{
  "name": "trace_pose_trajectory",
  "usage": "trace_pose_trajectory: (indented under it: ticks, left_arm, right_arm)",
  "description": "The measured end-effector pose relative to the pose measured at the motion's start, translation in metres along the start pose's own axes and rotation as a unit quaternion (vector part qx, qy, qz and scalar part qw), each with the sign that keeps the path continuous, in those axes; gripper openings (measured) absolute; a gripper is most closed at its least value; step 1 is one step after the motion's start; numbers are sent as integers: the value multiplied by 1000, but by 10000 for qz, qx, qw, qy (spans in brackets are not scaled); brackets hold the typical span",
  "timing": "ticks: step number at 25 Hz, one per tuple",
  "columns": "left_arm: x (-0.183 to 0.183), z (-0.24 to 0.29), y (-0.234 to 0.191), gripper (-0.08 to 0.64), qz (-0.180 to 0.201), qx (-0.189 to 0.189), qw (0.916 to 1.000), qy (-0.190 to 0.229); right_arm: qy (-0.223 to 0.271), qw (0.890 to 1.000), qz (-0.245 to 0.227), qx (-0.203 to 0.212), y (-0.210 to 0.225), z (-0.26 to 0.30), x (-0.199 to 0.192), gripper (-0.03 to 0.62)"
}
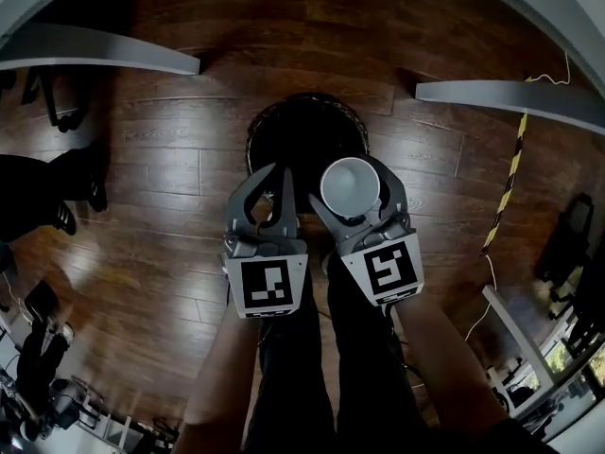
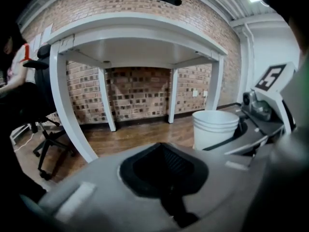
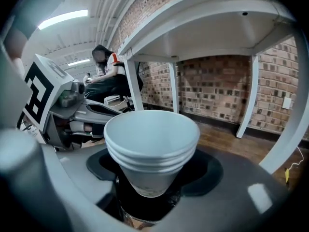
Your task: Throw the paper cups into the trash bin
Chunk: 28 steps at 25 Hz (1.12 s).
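A stack of nested white paper cups [image 1: 350,185] sits upright between the jaws of my right gripper [image 1: 354,199], which is shut on it. The cups hang over the near rim of the round black trash bin [image 1: 260,126] on the wooden floor. In the right gripper view the cups [image 3: 150,144] fill the middle, with dark bin below them. My left gripper [image 1: 272,189] is close beside the right one, also over the bin's near edge, its jaws together with nothing between them. From the left gripper view [image 2: 166,173] the cups [image 2: 215,127] show at the right.
White desks [image 1: 104,57] [image 1: 510,93] flank the bin on both sides. A yellow-black striped strip [image 1: 509,183] runs across the floor at the right. A seated person's dark legs [image 1: 52,192] are at the left. Brick wall [image 2: 140,93] and white table legs [image 2: 70,124] stand ahead.
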<state>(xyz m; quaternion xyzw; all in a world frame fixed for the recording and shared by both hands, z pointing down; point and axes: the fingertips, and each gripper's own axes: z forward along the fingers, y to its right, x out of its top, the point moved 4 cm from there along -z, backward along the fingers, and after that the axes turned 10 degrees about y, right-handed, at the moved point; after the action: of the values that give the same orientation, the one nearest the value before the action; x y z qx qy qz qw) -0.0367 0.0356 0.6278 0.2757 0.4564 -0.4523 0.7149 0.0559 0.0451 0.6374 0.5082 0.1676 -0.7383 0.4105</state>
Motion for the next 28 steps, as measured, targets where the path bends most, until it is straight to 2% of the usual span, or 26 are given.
trace_pose_trajectory:
  ticks: [6,13,19,28]
  left_arm:
    - [-48,9,-5,5,-179,127,9988,-445]
    - [-74,13,-5,5,-295,79,9970,-711]
    - [-96,14,-2,5,-326,-47,9950,-942]
    - [-130,22,0,5,-413,-141,9923,-1156]
  right_arm:
    - [-330,9994,80,-60,2,13,-36,341]
    - [-470,9978,460,-70,2,24,-59,342]
    - [-893,9949,455,-100,2,33,-87,342]
    - [-1163,9921,455,-106,0,49,-126,342]
